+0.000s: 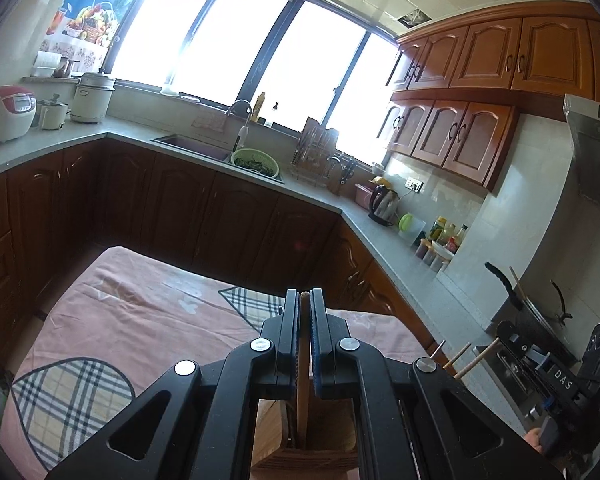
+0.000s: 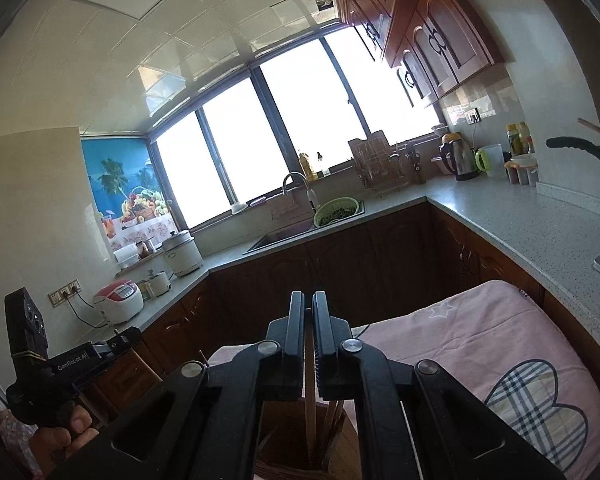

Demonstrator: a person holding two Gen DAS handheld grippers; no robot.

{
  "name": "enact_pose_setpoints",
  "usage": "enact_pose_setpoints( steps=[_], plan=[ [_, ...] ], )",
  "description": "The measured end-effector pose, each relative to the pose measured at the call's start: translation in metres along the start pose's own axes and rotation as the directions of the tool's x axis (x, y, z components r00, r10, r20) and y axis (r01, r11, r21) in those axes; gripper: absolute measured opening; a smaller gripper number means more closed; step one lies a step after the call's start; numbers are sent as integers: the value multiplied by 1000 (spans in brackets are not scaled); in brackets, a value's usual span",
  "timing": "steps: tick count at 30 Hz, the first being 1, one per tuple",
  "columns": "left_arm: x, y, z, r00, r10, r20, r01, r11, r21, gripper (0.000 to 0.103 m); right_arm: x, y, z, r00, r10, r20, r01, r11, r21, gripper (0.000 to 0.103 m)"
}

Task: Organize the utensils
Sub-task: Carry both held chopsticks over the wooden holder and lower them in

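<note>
**Gripping utensils over the holder**

Pinching a wooden stick [image 1: 302,344], the left gripper [image 1: 304,300] hangs above the wooden holder [image 1: 324,440]. The right gripper [image 2: 308,304] likewise clamps a stick [image 2: 309,364] over the holder [image 2: 284,428]. Beyond lie the pink cloth [image 1: 148,320], then the sink [image 1: 196,146].
</note>
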State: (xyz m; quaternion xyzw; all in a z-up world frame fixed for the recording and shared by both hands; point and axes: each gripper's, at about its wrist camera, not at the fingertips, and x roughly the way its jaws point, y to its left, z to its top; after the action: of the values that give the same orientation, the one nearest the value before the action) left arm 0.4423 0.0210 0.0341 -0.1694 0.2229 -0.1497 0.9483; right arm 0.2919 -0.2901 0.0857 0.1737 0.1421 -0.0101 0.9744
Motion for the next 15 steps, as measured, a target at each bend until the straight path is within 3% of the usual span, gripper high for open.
enact_pose_setpoints(
  steps=[3, 6, 15],
  plan=[
    [19, 0, -8, 999, 13, -34, -13, 1000, 11, 3, 12, -6, -11, 999, -6, -34, 7, 1000, 13, 4],
    [22, -3, -7, 1000, 18, -17, -17, 999, 28, 3, 19, -11, -20, 998, -16, -59, 17, 1000, 23, 4],
    [29, -6, 0, 999, 6, -45, -4, 999, 40, 4, 21, -20, -16, 997, -27, -76, 31, 999, 43, 4]
  ],
)
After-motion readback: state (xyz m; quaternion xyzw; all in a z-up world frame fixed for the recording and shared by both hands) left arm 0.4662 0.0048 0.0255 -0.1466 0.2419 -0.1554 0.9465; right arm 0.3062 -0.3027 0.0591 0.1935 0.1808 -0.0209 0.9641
